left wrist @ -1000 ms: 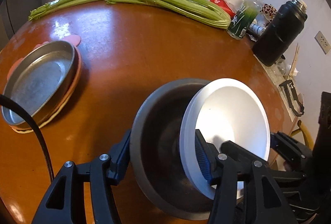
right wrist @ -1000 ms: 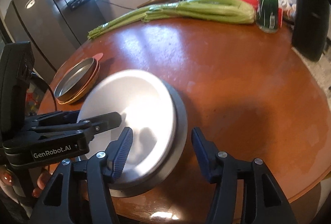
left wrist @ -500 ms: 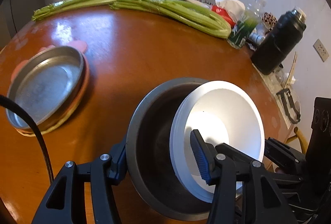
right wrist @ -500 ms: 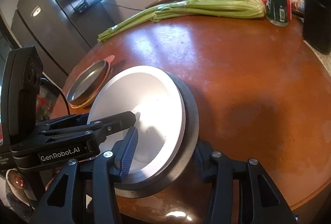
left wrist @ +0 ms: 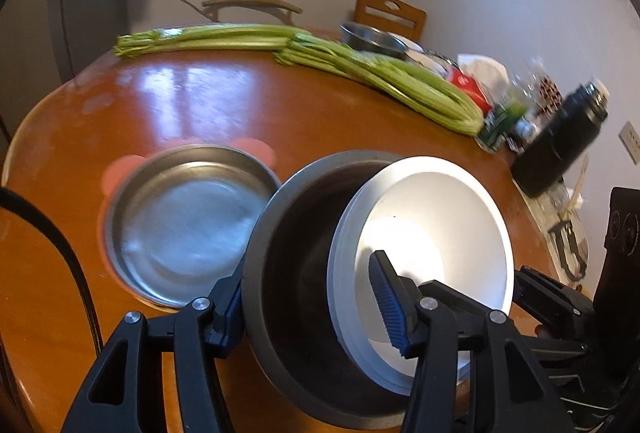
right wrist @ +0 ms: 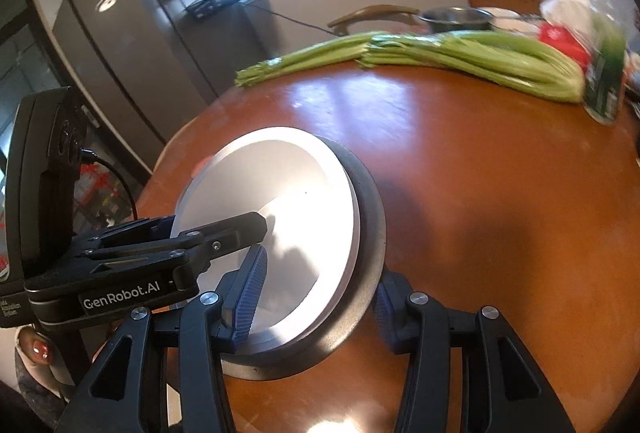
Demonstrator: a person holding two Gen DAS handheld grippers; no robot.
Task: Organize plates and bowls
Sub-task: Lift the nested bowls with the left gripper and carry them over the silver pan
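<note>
A white bowl (left wrist: 440,217) sits nested in a larger grey metal bowl (left wrist: 292,233), and both grippers hold the pair, tilted, just above the round wooden table (left wrist: 208,105). My left gripper (left wrist: 306,285) is shut on the near left rim, one pad outside the grey bowl and one inside the white bowl. My right gripper (right wrist: 320,273) is shut on the opposite rim of the white bowl (right wrist: 272,185) and the grey bowl (right wrist: 370,217). A steel plate (left wrist: 180,217) lies just left of the stack on a pink mat (left wrist: 256,151).
Long celery stalks (left wrist: 380,77) lie across the far side of the table. A black flask (left wrist: 560,145), a green bottle (left wrist: 500,125) and small clutter crowd the right edge. A steel bowl (left wrist: 372,37) and chairs stand at the back. A grey fridge (right wrist: 120,33) stands beyond the left side.
The right gripper closed on the rim of the stacked bowls. Both grippers then lifted the stack and carried it left toward the steel plate, which now sits much closer.
</note>
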